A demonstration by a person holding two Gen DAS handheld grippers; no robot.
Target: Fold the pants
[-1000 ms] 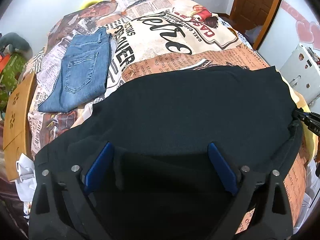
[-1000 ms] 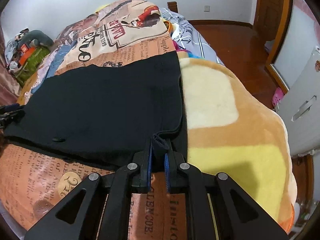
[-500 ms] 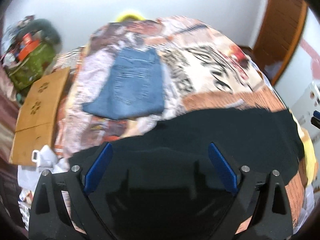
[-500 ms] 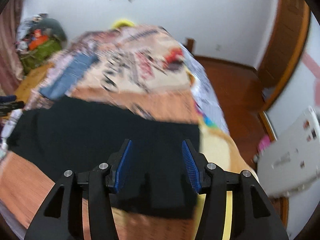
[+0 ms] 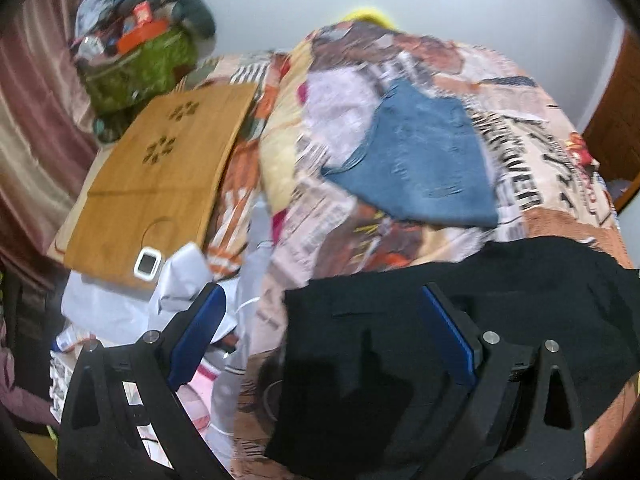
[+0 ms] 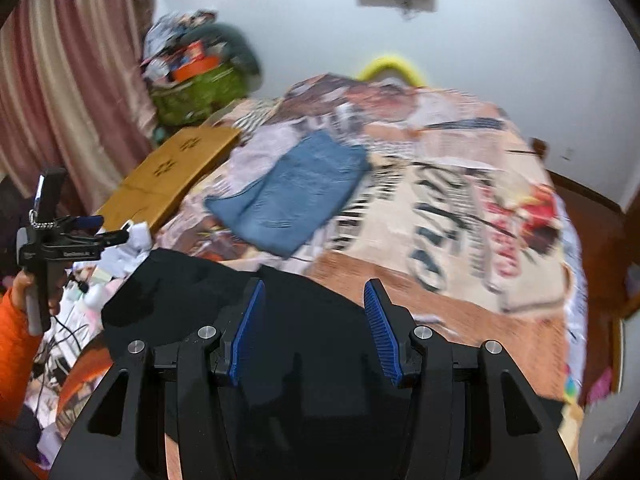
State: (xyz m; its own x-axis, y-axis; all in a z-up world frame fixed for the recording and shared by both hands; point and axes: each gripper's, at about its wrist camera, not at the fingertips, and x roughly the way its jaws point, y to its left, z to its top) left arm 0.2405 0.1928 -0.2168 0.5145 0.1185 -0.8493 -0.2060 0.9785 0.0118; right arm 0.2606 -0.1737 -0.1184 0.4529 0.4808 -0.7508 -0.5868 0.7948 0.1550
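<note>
Black pants (image 6: 192, 292) on the bed (image 6: 460, 280), near part hidden behind right gripper (image 6: 316, 332), both grippers released, left gripper (image 5: 320, 332) empty, blurred jeans (image 5: 424, 168) beyond

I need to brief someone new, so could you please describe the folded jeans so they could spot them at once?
Start from the bed with the newspaper-print blanket. The folded jeans lie flat on it toward the far end, beyond the black pants and right of the wooden board. They are the only blue denim there; the nearer garment is plain black.

Soft, even indoor light. Both fisheye views are motion-blurred, bent and dark at the corners; black pants (image 5: 400, 340) show little detail.
</note>
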